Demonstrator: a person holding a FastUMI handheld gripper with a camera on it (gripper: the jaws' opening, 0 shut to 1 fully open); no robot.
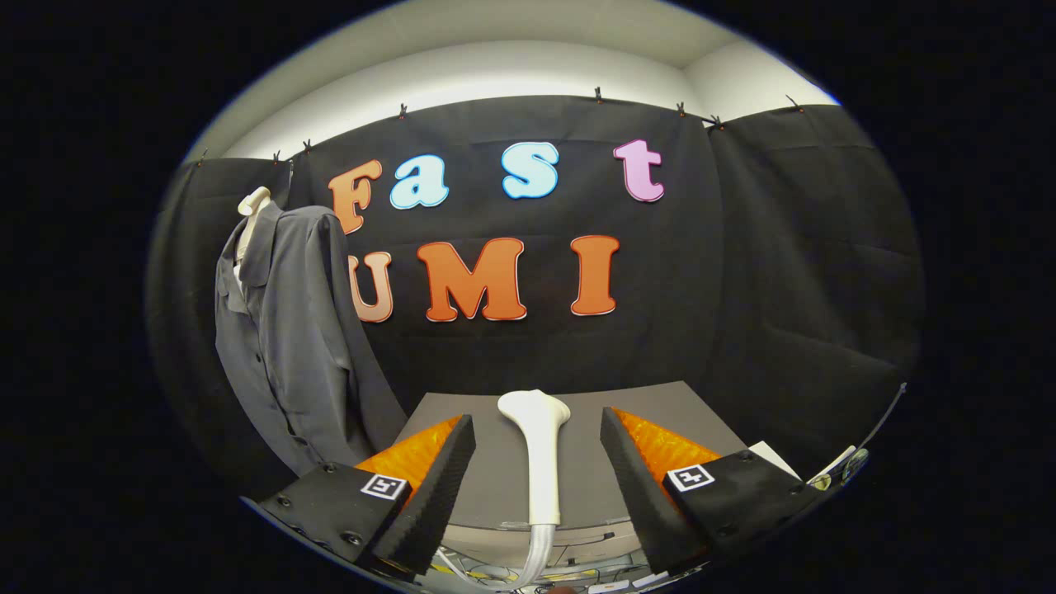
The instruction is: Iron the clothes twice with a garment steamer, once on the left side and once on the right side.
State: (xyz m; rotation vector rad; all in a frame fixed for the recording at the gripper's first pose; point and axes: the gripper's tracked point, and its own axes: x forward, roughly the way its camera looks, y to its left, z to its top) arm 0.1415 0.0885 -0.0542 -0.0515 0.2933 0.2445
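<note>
A white garment steamer head [538, 450] lies on a grey table [660, 408], its flat nozzle pointing away from me and its hose running down off the near edge. It sits between the two fingers of my gripper [538, 437], which stand wide open with gaps on both sides and touch nothing. A dark grey button-up shirt [289, 330] hangs on a white mannequin torso beyond and to the left of the left finger, in front of the black cloth wall.
Cables and small white items [569, 577] lie below the table's near edge. A white sheet and some small objects [833, 466] sit past the right finger at the table's right side. Black cloth encloses the booth behind and to the right.
</note>
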